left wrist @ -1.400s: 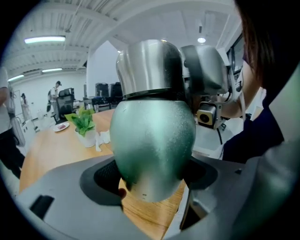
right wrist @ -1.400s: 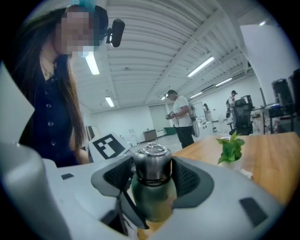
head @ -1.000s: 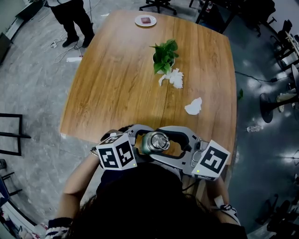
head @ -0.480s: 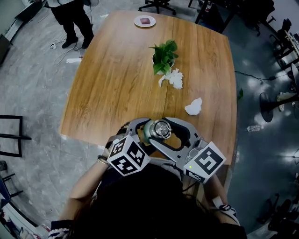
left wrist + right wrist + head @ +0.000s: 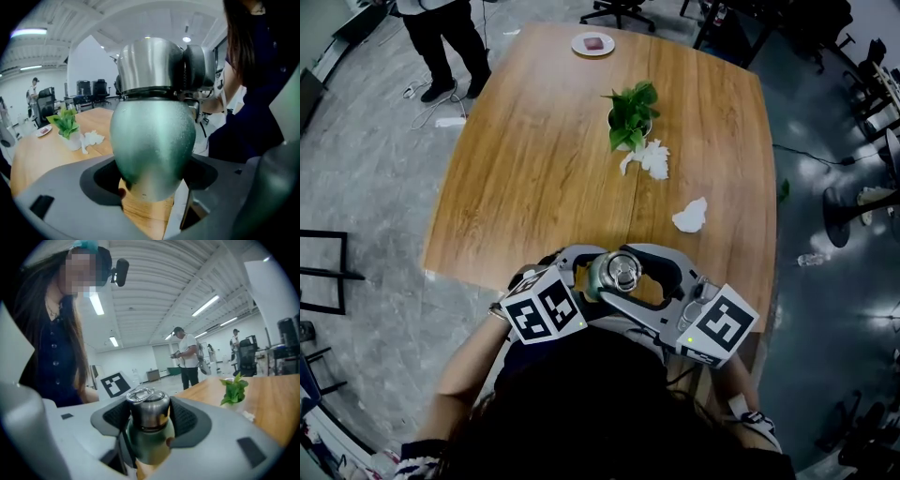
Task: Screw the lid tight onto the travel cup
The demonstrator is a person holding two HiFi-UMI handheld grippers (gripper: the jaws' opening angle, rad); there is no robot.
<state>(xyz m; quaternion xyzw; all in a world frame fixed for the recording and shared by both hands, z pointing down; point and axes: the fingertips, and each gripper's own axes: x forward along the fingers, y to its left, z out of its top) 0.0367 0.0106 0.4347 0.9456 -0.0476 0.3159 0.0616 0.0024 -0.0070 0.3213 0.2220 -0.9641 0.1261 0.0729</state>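
Observation:
Over the table's near edge, close to my body, both grippers hold the travel cup [image 5: 614,276]. In the left gripper view its green body [image 5: 152,140] fills the middle, with the left gripper [image 5: 152,176] shut on it. The steel lid [image 5: 149,65] sits on top of the body. My right gripper [image 5: 147,416] is shut on the lid [image 5: 147,408], a ribbed black pad pressing on each side, and a wire ring lies on the lid's top. In the head view the left gripper [image 5: 592,278] and right gripper [image 5: 628,274] meet at the cup.
The wooden table [image 5: 534,169] carries a potted plant [image 5: 630,112], crumpled tissues [image 5: 654,157] beside it, another tissue [image 5: 688,216] nearer to me, and a small plate [image 5: 592,43] at the far edge. A person [image 5: 441,37] stands beyond the far left corner.
The left gripper's marker cube twisted rightward half a second ago and has swung back leftward. The cup and lid stay between both grippers in the same spot.

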